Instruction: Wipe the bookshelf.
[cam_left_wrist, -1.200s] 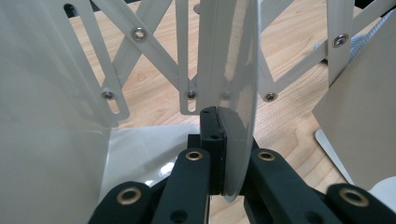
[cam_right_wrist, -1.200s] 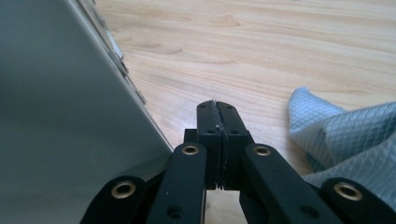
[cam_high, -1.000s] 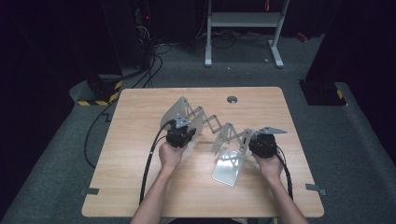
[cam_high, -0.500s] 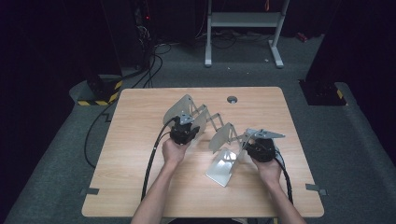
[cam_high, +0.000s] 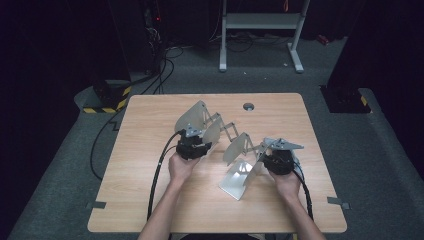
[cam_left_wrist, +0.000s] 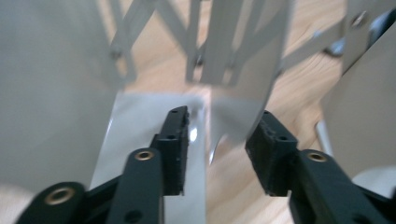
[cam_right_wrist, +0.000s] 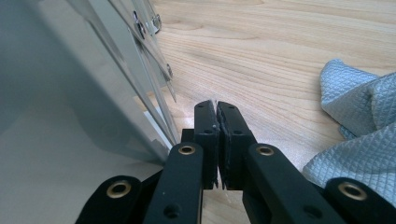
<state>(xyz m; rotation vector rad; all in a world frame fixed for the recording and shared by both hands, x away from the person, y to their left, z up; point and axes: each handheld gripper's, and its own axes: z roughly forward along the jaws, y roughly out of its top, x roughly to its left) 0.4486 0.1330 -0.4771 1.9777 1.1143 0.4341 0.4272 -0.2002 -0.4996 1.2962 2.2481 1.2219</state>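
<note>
A folding metal rack (cam_high: 235, 145) of upright plates on scissor links stretches across the wooden table (cam_high: 150, 200) between my hands. My left gripper (cam_high: 196, 139) sits at its left end, by the tall end plate (cam_high: 192, 116). In the left gripper view that gripper (cam_left_wrist: 217, 140) is open and its jaws have just been opening. A plate's lower edge (cam_left_wrist: 243, 70) hangs between the pads, untouched. My right gripper (cam_high: 270, 159) is at the rack's right end, above a low-lying plate (cam_high: 239, 182). In the right gripper view it (cam_right_wrist: 217, 105) is shut, pads together, with the rack's plate (cam_right_wrist: 60, 93) just left of it.
A grey quilted cloth (cam_right_wrist: 359, 121) lies on the wood to the right of the right jaws. A round cable hole (cam_high: 248, 106) sits near the table's far edge. Black cables (cam_high: 105, 145) trail off the left side, and a desk frame (cam_high: 260, 22) stands behind.
The rack's middle plates and the low right plate have shifted slightly between the hands. Both hands have stayed about where they were.
</note>
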